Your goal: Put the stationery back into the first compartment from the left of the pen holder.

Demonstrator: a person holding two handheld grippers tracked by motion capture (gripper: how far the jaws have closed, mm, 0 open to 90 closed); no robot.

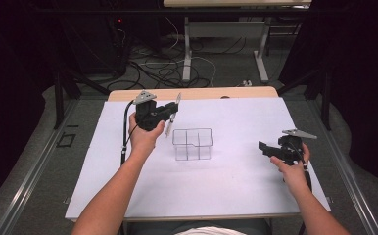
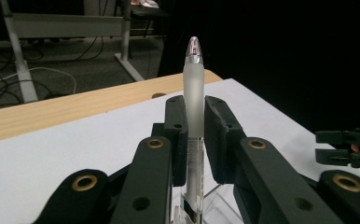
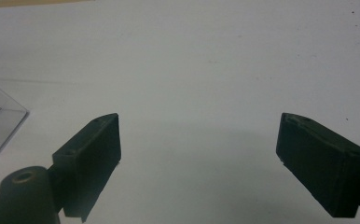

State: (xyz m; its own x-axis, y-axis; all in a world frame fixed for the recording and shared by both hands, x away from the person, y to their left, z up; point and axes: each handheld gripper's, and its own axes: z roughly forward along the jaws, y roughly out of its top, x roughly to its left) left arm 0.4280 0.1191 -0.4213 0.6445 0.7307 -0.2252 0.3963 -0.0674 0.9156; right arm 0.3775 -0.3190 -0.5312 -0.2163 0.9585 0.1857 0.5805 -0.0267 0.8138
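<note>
The frosted translucent pen with a clear barrel [image 2: 194,107] stands nearly upright, its long axis close to vertical, its rounded clear tip topmost and its lower end hanging below the jaws. It is clenched across its middle by the left hand-held gripper [image 1: 170,110], whose two black pads press on it from either side. In the high view the pen [image 1: 172,115] hangs in the air above the far left part of the white sheet covering the bench [image 1: 236,181], just beside the far left corner of the clear plastic box with inner dividers [image 1: 192,144] and not touching it. The left forearm reaches up from the bottom edge, the hand wrapped round the gripper's body, jaws pointing towards the right.

The right hand-held gripper [image 1: 264,148] hovers low over the right side of the sheet, well apart from the box, jaws pointing left. In its own view the two black pads [image 3: 92,158] stand wide apart with bare sheet between them, grasping nothing.
</note>
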